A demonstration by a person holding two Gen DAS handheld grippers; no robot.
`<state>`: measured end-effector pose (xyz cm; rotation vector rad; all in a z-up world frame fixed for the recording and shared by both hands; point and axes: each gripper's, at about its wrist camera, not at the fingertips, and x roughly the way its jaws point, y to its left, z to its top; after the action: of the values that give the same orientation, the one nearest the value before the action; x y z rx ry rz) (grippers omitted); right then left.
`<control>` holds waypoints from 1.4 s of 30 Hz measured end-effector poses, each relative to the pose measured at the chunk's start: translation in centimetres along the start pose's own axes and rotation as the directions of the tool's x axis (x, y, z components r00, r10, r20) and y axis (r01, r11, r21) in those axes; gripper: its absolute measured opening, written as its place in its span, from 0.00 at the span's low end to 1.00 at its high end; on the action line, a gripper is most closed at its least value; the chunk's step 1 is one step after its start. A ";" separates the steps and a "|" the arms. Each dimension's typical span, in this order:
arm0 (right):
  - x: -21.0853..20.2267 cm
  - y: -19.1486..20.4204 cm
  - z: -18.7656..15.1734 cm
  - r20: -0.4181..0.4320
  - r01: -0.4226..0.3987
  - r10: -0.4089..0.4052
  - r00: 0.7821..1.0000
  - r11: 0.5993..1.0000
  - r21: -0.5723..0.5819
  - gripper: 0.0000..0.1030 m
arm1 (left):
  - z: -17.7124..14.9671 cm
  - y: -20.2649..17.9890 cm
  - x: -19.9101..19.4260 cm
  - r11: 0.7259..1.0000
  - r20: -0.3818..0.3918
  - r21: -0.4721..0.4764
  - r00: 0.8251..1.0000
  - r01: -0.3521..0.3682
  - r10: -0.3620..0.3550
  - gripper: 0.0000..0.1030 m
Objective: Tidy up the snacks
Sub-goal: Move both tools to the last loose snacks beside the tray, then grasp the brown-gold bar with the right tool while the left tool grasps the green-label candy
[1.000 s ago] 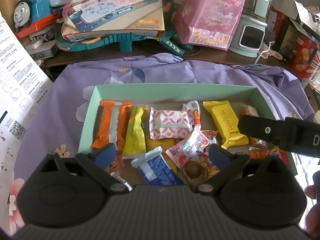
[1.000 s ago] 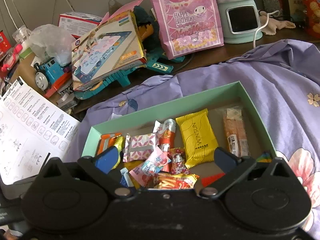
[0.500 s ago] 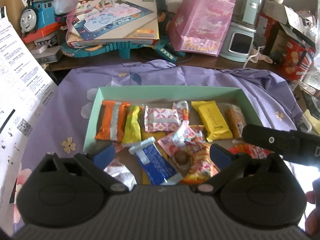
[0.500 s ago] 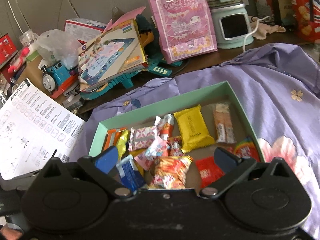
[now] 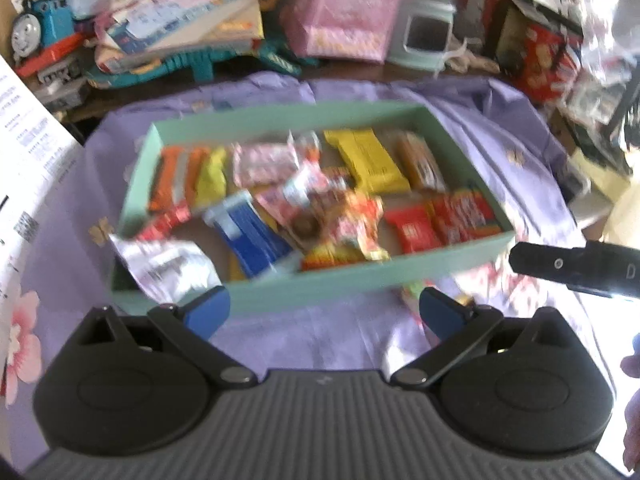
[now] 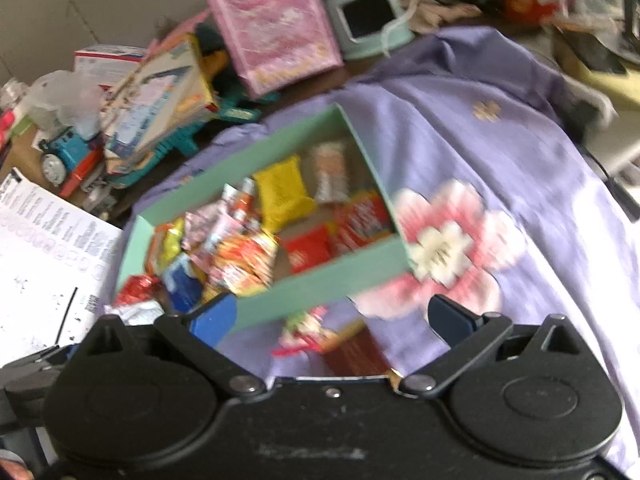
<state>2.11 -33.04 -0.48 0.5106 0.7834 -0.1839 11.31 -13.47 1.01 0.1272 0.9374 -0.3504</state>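
Two claws hang with fingers spread wide, gripping nothing. The left claw [image 5: 322, 312] sits just short of the near wall of the green box [image 5: 352, 280], over the purple floral cloth [image 5: 320, 340]. The right claw [image 6: 328, 320] hovers over loose snacks [image 6: 308, 332] lying on the cloth outside the box, just beside its near wall. Inside the box, snacks are heaped: a silver wrapper [image 5: 168, 264] and blue packet [image 5: 252, 232] nearest, red packets [image 5: 412, 228] to the right, a yellow bar [image 5: 368, 160] and orange bars [image 5: 168, 176] along the far side. Toys and a pink gift bag [image 5: 344, 8] crowd the worktop beyond.
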 end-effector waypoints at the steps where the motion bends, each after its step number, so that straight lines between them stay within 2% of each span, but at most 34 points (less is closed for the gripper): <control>1: 0.1 -0.4 -0.5 -0.007 0.007 -0.007 1.000 1.000 0.006 1.00 | -0.5 -0.2 0.4 1.000 -0.010 0.001 1.000 0.001 -0.001 1.00; 8: 1.6 -1.2 -3.3 -0.056 0.062 -0.064 0.996 0.997 -0.038 0.99 | -2.5 0.4 2.9 0.999 -0.082 -0.021 0.996 -0.024 0.022 1.00; 12: 2.6 -0.4 -4.2 -0.057 0.098 -0.104 0.993 0.989 -0.111 0.84 | -2.4 1.6 3.9 0.997 -0.108 -0.061 0.994 -0.038 0.031 1.00; 19: 4.8 0.7 -4.7 -0.070 0.096 -0.112 0.991 0.975 -0.202 0.75 | -1.7 2.2 5.3 0.994 -0.145 -0.111 0.989 -0.013 -0.003 1.00; 25: 6.0 1.7 -4.9 -0.070 0.093 -0.119 0.990 0.952 -0.293 0.63 | -0.8 1.6 5.8 0.992 -0.152 -0.129 0.988 0.005 -0.025 1.00; 28: 6.0 2.0 -5.5 -0.050 0.115 -0.142 0.989 0.926 -0.358 0.51 | -0.5 1.0 6.2 0.991 -0.158 -0.130 0.987 0.009 -0.030 1.00; 29: 6.0 2.2 -5.6 -0.044 0.125 -0.152 0.987 0.920 -0.371 0.44 | -0.4 0.7 6.4 0.992 -0.163 -0.128 0.986 0.011 -0.032 1.00; 30: 5.9 2.0 -5.5 -0.040 0.130 -0.156 0.987 0.919 -0.372 0.41 | -0.3 0.5 6.6 0.992 -0.166 -0.125 0.985 0.014 -0.035 1.00; 37: 4.1 -1.7 -5.1 -0.036 0.140 -0.152 0.988 0.963 -0.229 0.39 | 0.6 -2.8 7.4 0.995 -0.169 -0.095 0.984 0.037 -0.053 1.00; 40: 3.1 -3.7 -5.3 -0.037 0.130 -0.139 0.990 0.975 -0.183 0.39 | 1.1 -4.2 8.1 0.994 -0.173 -0.102 0.983 0.041 -0.058 0.93; 42: 2.6 -4.3 -5.5 -0.036 0.123 -0.130 0.991 0.979 -0.160 0.39 | 1.3 -5.1 8.9 0.993 -0.185 -0.109 0.980 0.046 -0.066 0.81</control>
<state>-0.96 -33.95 -7.23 0.3167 0.8687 -0.2272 15.32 -20.74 -5.12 0.0387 1.1469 -0.3448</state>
